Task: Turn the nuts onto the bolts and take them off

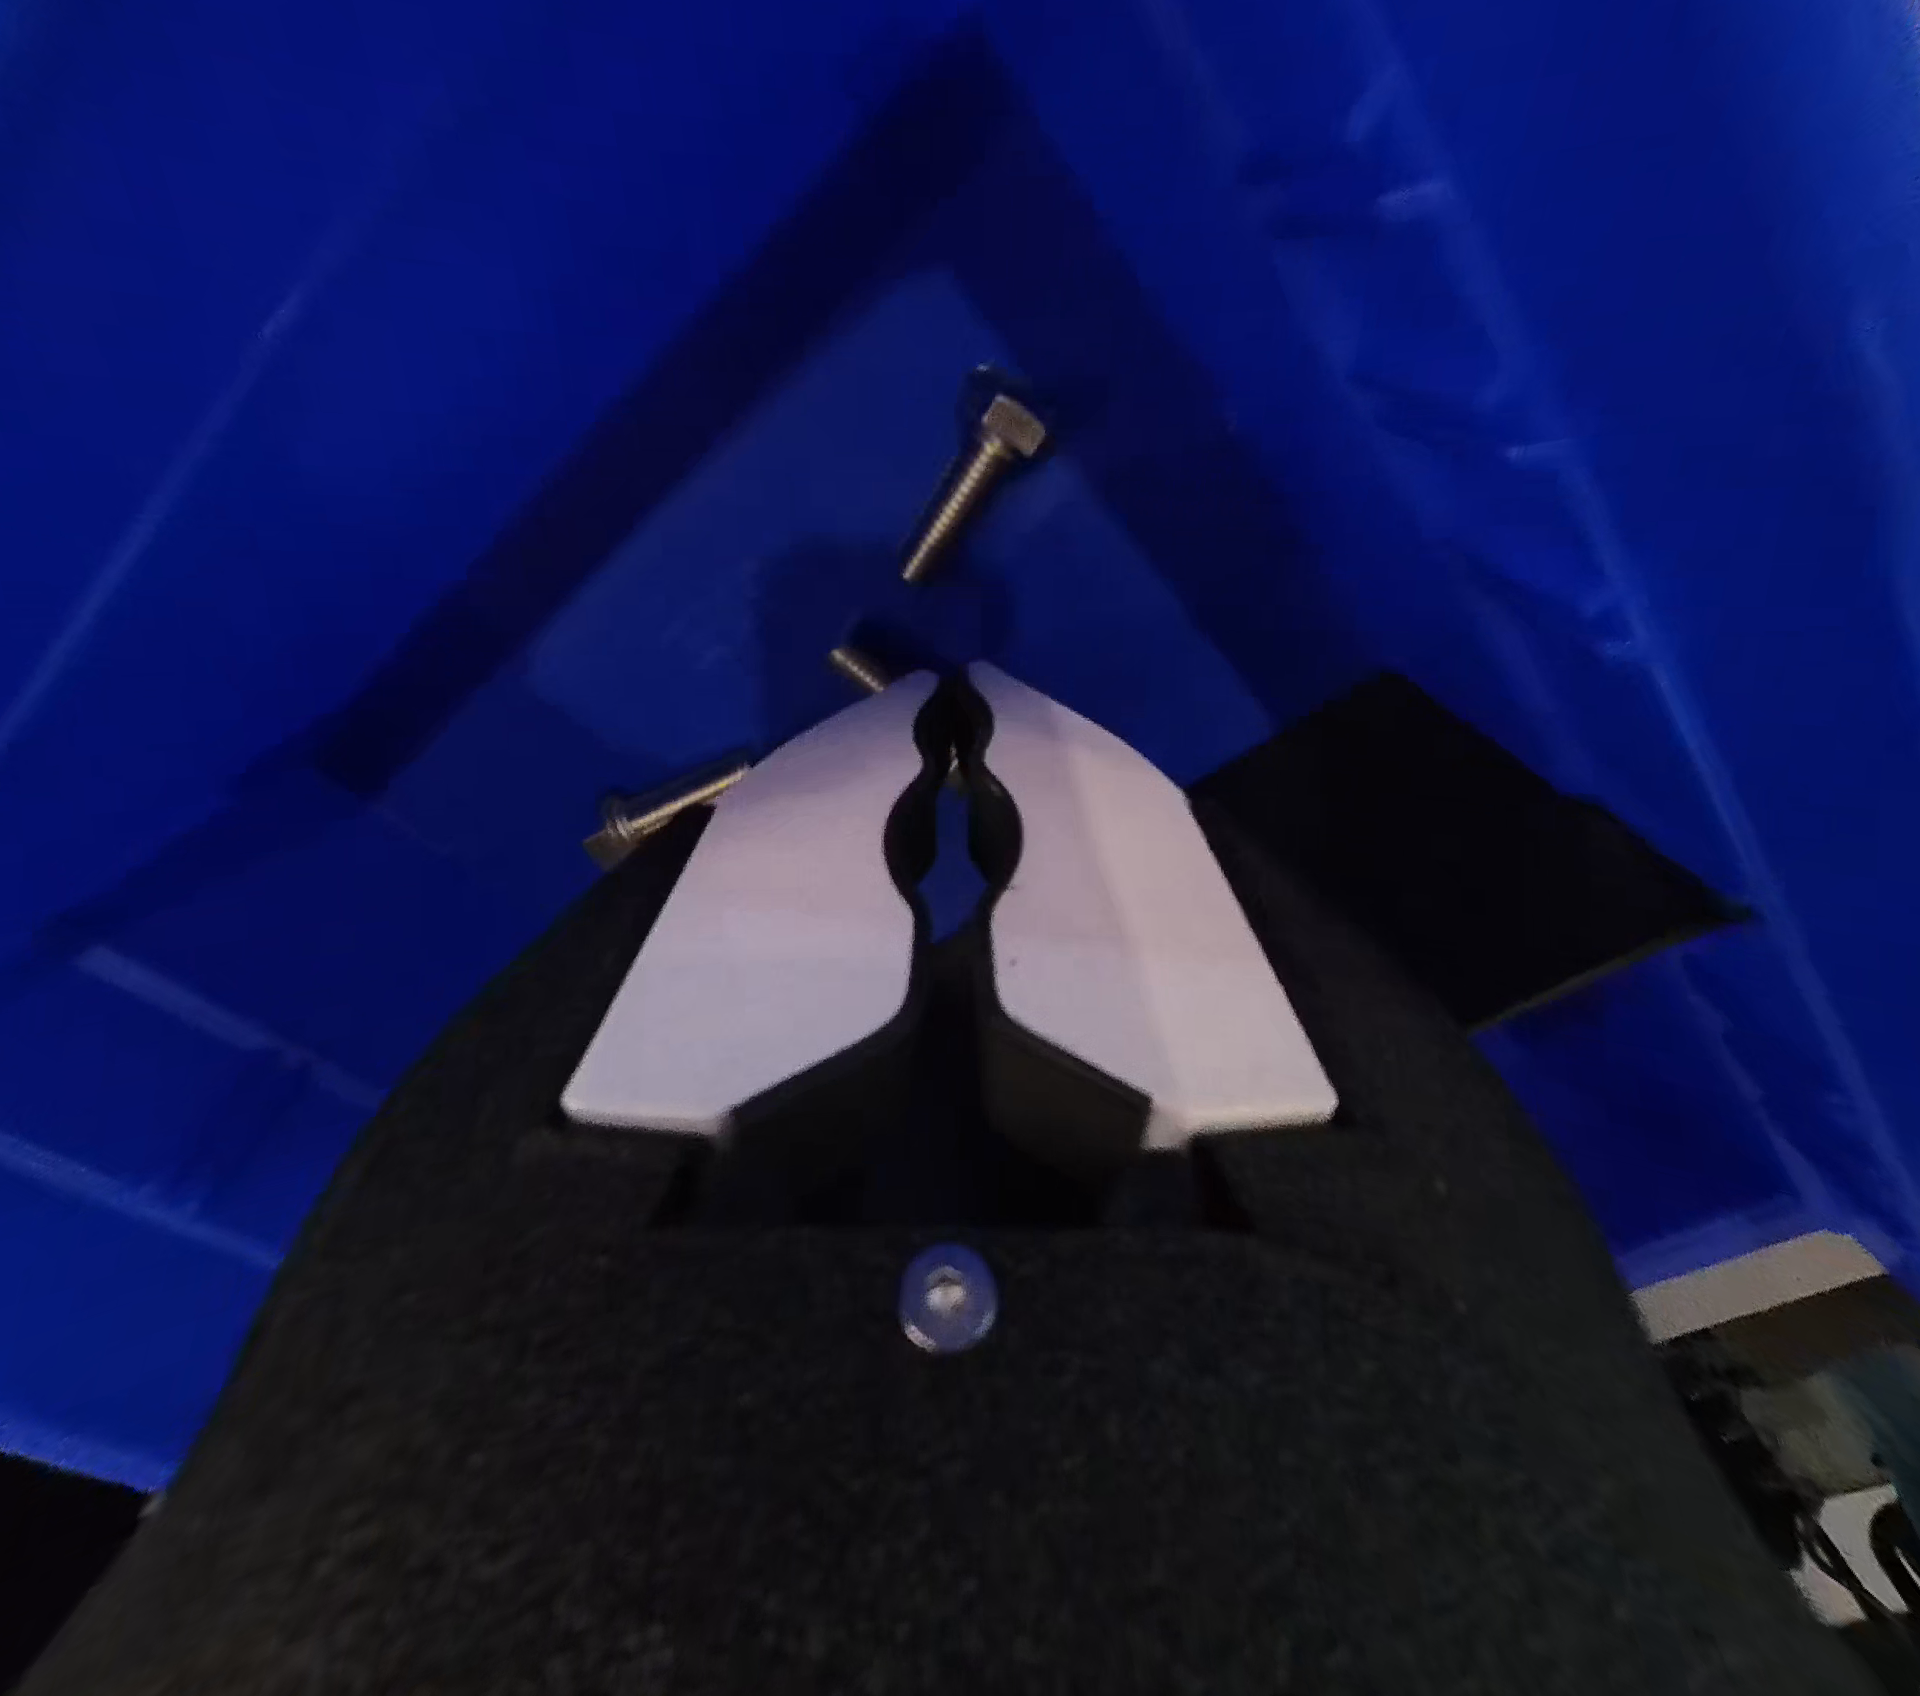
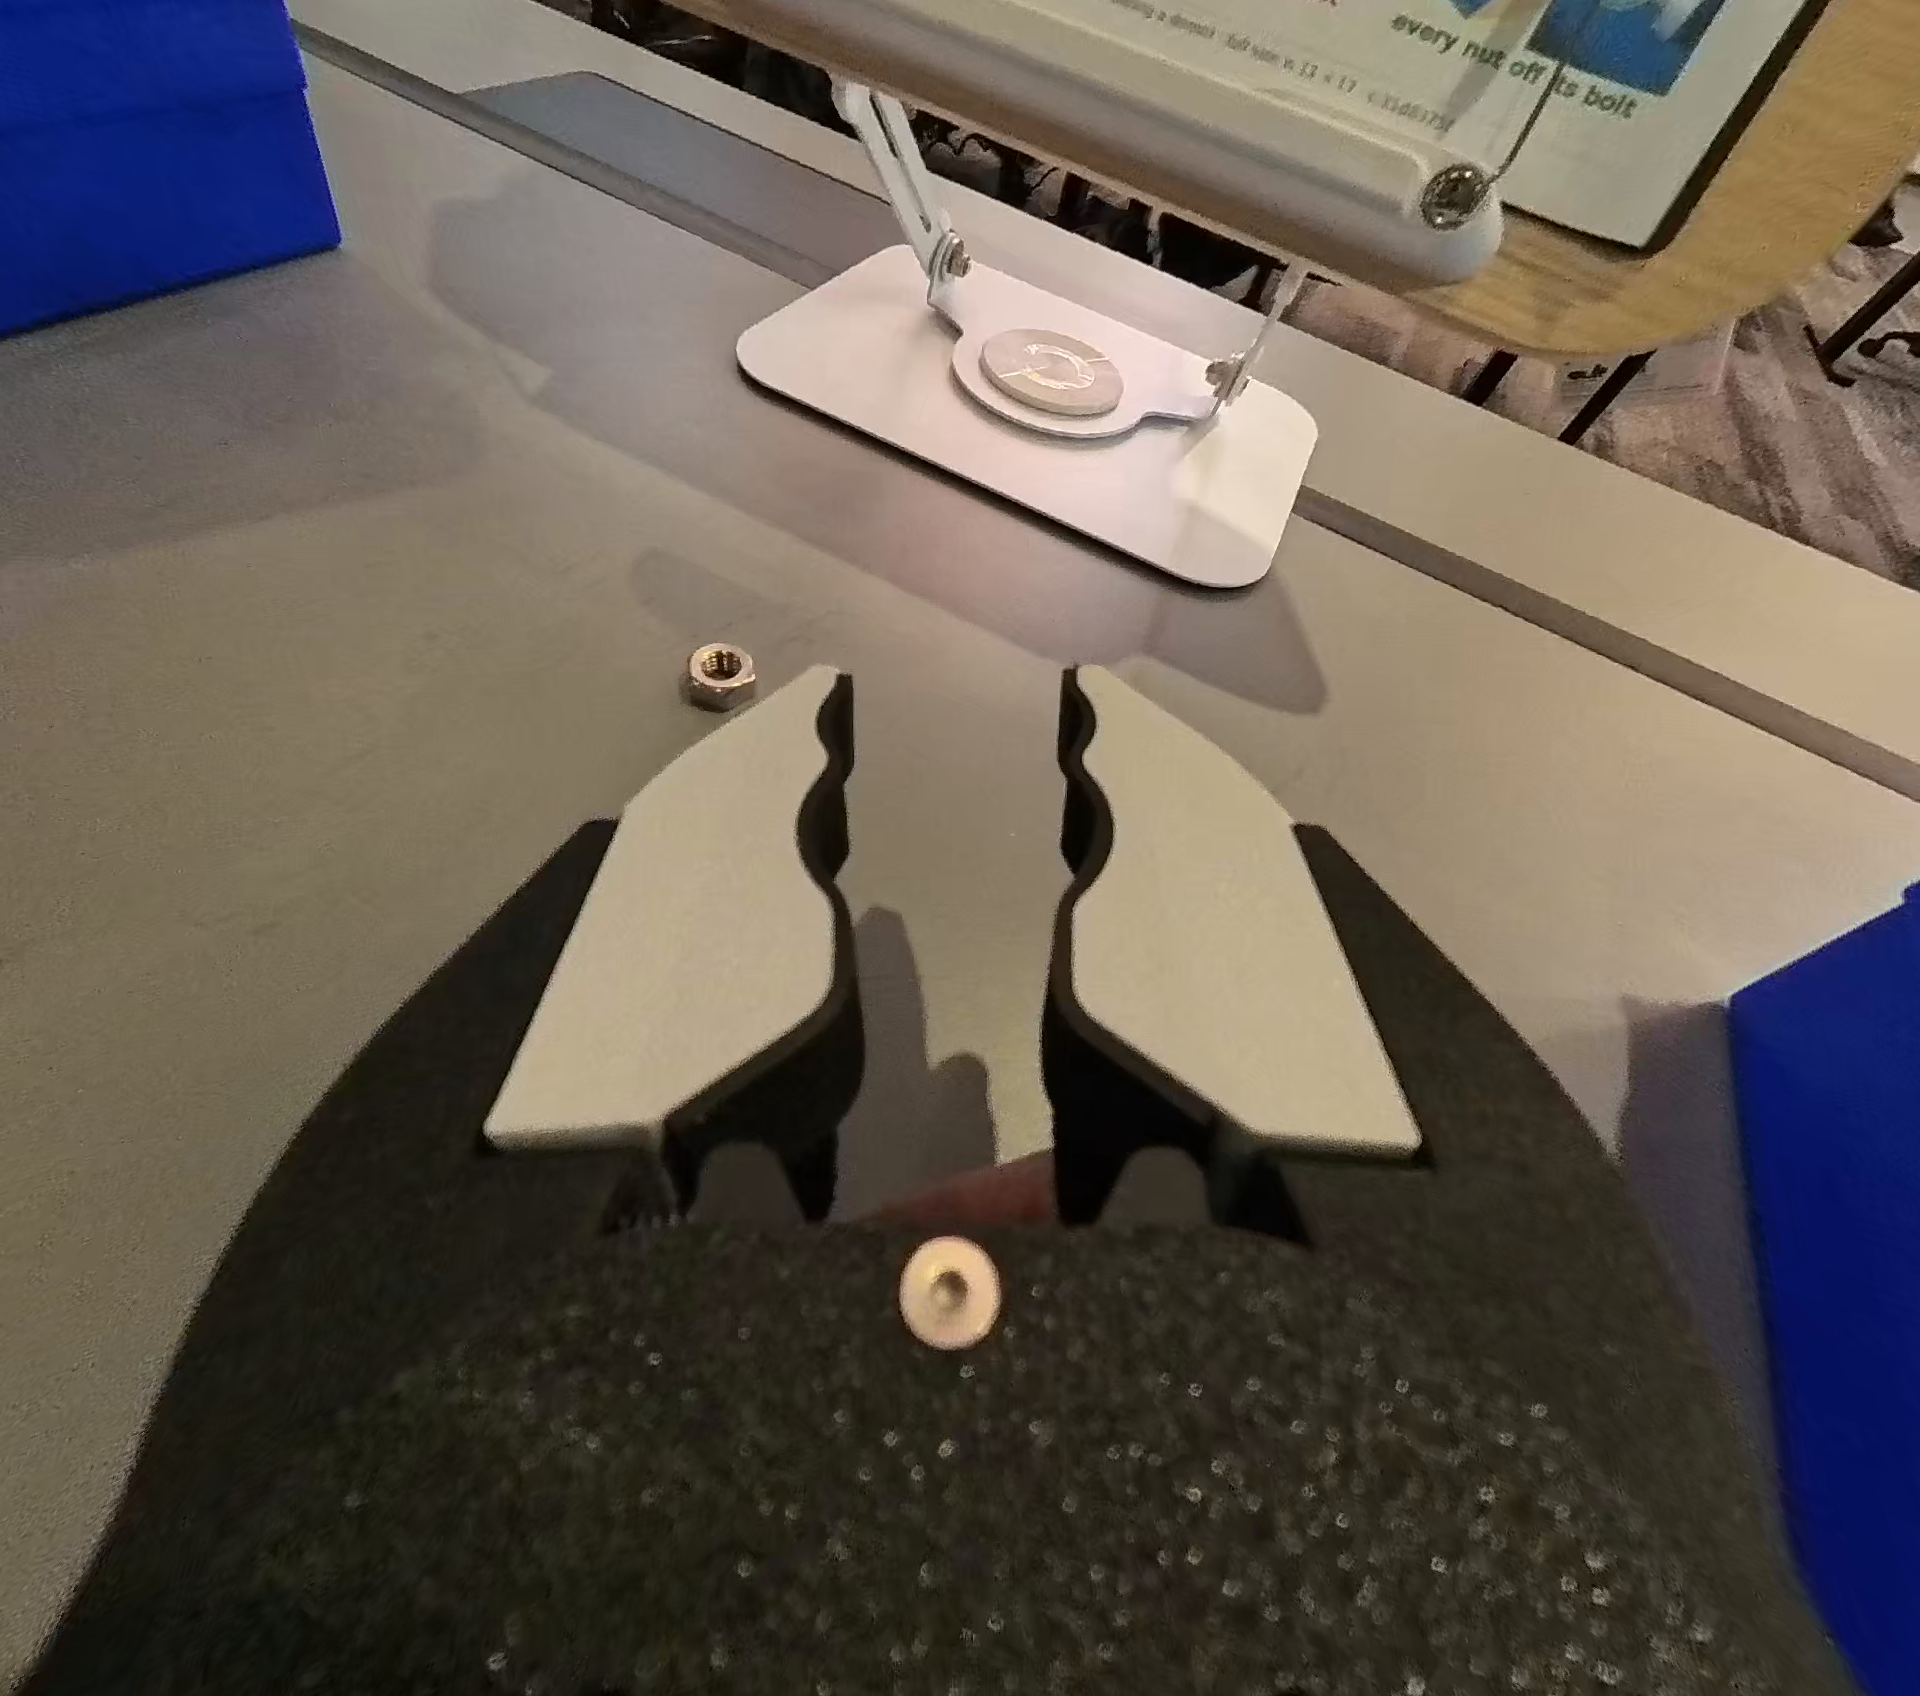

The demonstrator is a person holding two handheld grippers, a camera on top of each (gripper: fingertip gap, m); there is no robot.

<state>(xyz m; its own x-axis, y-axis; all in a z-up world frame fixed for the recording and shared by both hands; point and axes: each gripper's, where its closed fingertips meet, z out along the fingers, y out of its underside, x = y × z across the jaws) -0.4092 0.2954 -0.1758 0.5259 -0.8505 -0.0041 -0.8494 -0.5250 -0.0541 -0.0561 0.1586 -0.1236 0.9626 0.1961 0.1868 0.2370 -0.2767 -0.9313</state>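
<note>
In the left wrist view my left gripper [image 1: 948,690] is down inside a blue bin [image 1: 416,296], near its corner. Its pads are shut on a silver bolt [image 1: 857,667], whose threaded end sticks out to the left of the fingertips. A second bolt [image 1: 971,483] lies on the bin floor just beyond. A third bolt [image 1: 665,815], with a ring near its head, lies to the left, partly behind my left finger. In the right wrist view my right gripper [image 2: 954,701] is open and empty over the grey table [image 2: 312,815]. A loose hex nut [image 2: 720,691] lies just left of its left fingertip.
A white stand [image 2: 1039,399] holding an instruction card stands on the table beyond the right gripper. One blue bin [image 2: 135,88] sits at the far left and another [image 2: 1829,1231] at the near right. A flat black piece [image 1: 1455,846] lies in the bin right of the left gripper. Tip to tip, the grippers are about 40 cm apart. Between my right fingertips and the loose hex nut [image 2: 720,691] there is roughly 8 cm.
</note>
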